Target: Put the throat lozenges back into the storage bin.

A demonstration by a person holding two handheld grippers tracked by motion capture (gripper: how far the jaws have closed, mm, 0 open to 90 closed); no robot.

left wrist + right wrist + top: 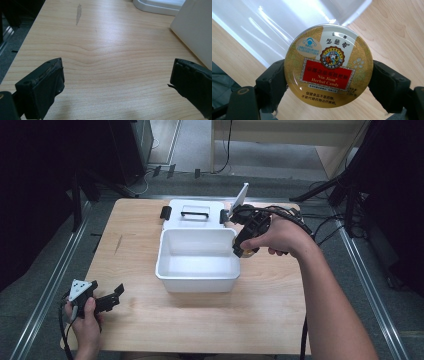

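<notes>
- The right gripper view looks along the right tongs, whose two black jaws are clenched on the rim of a round candy tin, one jaw on each side. The gold lid with its red label faces the camera.
- In the high view the right tongs hold the tin at the right rear corner of the open white box, just beside its rim and above the desk.
- The box stands in the middle of the desk, and it looks empty. Its lid, with a black handle, lies flat behind it, near the far edge of the desk.
- The left tongs rest low near the front left corner of the desk. The left gripper view shows their jaws standing wide apart, released, with bare wood between them.
- I judge the step in hand to be bringing the tin over the box and putting it inside.
- To do it well, the hand should first clear the rim fully, so that the tin does not knock the wall and slip out of the jaws.
- The tin is smooth and held only at its edge, so it may turn in the grip. Better to lower it close to the floor of the box, then open the jaws.
- The left tongs could steady the box if it slides.
</notes>
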